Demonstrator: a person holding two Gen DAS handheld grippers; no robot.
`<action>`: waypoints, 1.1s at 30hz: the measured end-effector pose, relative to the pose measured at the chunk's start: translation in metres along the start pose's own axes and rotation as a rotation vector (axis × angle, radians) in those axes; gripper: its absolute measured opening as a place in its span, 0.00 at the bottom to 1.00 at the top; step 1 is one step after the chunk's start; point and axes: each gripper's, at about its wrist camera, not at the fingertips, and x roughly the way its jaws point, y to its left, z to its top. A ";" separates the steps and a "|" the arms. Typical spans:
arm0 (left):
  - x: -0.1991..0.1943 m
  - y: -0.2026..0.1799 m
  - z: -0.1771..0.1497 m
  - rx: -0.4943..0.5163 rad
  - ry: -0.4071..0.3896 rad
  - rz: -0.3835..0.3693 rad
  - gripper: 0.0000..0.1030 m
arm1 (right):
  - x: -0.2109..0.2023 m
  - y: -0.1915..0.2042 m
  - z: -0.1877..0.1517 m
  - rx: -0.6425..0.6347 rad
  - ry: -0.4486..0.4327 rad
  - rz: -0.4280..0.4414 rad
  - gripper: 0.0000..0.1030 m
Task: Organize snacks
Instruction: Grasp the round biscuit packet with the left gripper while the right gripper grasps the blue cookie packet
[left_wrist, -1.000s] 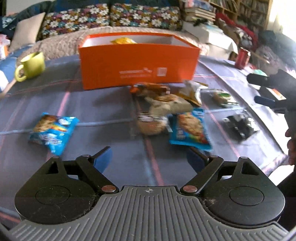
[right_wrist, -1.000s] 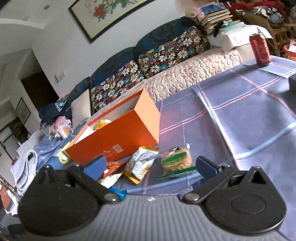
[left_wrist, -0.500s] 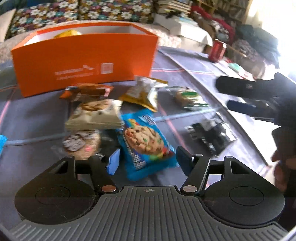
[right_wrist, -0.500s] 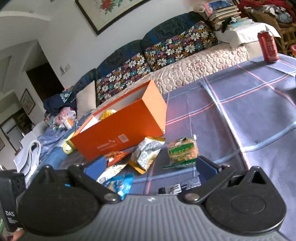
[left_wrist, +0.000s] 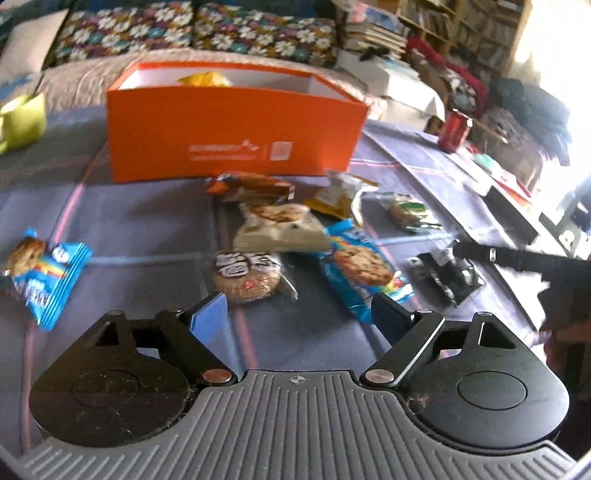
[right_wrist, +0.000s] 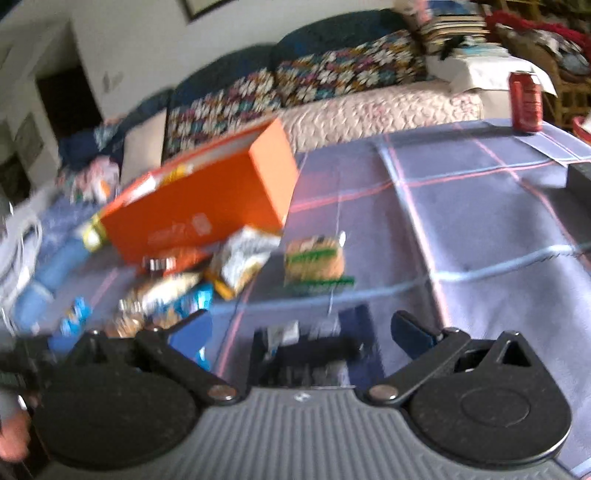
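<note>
- Left wrist view: my left gripper (left_wrist: 295, 314) sits low in the frame with its blue pads spread; the jaws have just been opening and nothing lies between them, only bare plaid cloth; I judge I am lining up on the round clear-wrapped oat cookie (left_wrist: 246, 277) just above the left pad.
- Same view, centre: the loose snacks cluster in front of the long orange cardboard box (left_wrist: 236, 140) at upper centre, presumably dumped there to be sorted into it; a yellow packet (left_wrist: 205, 78) already shows over its rim; a blue chocolate-chip cookie pack (left_wrist: 360, 267) lies right of centre, and a second blue cookie pack (left_wrist: 44, 275) lies well apart at the left edge.
- Same view, right edge: the right gripper (left_wrist: 517, 256) reaches in above a black foil packet (left_wrist: 448, 277).
- Right wrist view, blurred: its pads stand wide apart at the bottom of the frame; the black packet sits between them, but I cannot tell whether they touch it; the orange box tilts across the upper left, and a green-striped clear cracker pack (right_wrist: 314, 262) lies at centre.
</note>
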 end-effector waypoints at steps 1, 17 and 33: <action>0.002 0.002 0.000 -0.013 0.008 0.004 0.60 | 0.002 0.004 -0.001 -0.022 0.014 -0.011 1.00; 0.000 0.006 -0.001 0.016 -0.021 0.105 0.66 | 0.001 0.014 0.005 0.017 -0.024 0.085 1.00; 0.012 0.035 0.016 0.003 -0.018 0.133 0.69 | 0.007 -0.001 0.007 0.117 -0.019 0.108 1.00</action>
